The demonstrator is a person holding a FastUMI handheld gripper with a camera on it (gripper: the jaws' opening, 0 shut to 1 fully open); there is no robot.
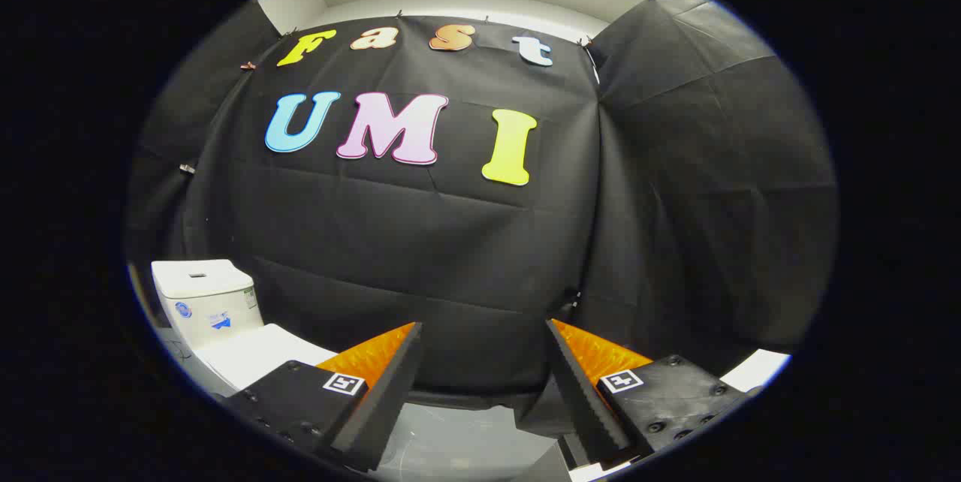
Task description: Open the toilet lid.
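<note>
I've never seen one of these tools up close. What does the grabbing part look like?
The gripper has two wedge-shaped jaws. Their fingers are black with ridged, saw-toothed inner faces and orange outer sides. Each sits on a black block with bolts, and each block bears a small square black-and-white marker.

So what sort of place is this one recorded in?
Likely a staged recording booth rather than a real bathroom: black cloth walls, a white toilet with its lid down, off beside the open gripper.
</note>
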